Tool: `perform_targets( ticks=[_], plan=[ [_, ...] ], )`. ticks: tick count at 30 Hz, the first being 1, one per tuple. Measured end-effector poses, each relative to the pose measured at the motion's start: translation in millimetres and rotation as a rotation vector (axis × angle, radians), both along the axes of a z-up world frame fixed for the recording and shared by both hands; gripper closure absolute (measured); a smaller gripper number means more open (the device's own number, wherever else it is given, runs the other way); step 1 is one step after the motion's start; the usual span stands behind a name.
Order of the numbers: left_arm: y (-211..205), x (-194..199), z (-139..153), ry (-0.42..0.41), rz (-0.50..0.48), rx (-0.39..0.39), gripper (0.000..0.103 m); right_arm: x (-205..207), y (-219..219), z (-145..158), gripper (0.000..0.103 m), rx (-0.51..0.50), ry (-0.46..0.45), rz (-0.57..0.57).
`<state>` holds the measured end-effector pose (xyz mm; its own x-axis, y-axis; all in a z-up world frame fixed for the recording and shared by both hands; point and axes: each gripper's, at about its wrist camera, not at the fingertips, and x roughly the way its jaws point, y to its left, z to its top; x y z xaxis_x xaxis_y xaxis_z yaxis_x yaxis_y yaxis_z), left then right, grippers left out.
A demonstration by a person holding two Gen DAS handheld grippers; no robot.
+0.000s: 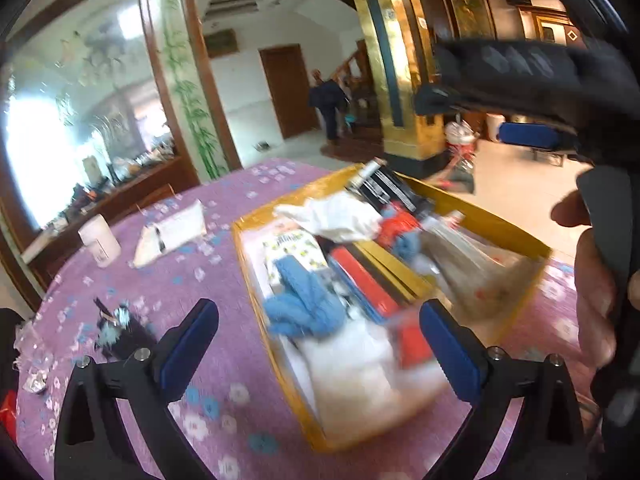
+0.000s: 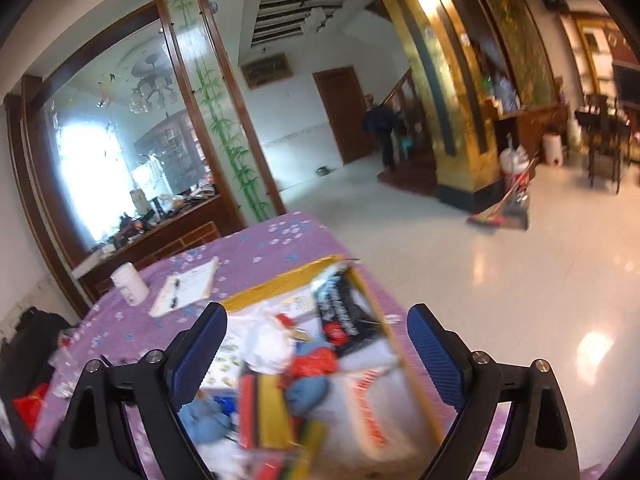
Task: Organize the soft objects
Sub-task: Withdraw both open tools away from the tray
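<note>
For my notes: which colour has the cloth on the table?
Purple tablecloth with small floral print, clearest in the left wrist view.

No legible text anywhere

Right claw (image 2: 316, 354) stands wide apart above the yellow box (image 2: 280, 286), nothing between its blue pads (image 2: 436, 354). The box holds blue cloth (image 2: 204, 420), white cloth (image 2: 266, 346) and packets. White jar (image 2: 130, 283) and notepad (image 2: 186, 286) rest on the purple surface (image 2: 256, 240).
</note>
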<state>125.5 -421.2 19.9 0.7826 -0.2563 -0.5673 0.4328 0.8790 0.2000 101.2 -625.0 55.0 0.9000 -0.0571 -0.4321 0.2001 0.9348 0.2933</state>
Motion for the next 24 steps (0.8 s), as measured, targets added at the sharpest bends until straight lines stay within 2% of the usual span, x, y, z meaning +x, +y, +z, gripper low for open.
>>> perform_targets(
  ticks=[3,7,13,19,24],
  plan=[
    [6.3,-14.4,0.1,0.066,-0.02,0.014,0.0,-19.1,-1.5,-17.8,0.008,-0.007,0.036,0.015],
    [18.4,-32.9,-6.1,0.107,-0.013,0.001,0.0,-43.0,8.1,-44.9,0.008,-0.033,0.071,0.035],
    [42.1,-48.4,-11.2,0.154,0.002,-0.063,0.0,-58.8,20.9,-53.3,0.008,-0.082,0.072,0.021],
    [51.3,-62.2,-11.2,0.082,0.08,-0.022,0.0,-60.9,38.8,-53.4,0.008,-0.097,0.061,0.038],
    [50.2,-68.6,-18.8,0.089,0.134,0.008,0.0,-63.2,48.0,-55.8,0.008,-0.108,0.071,0.058]
  ],
)
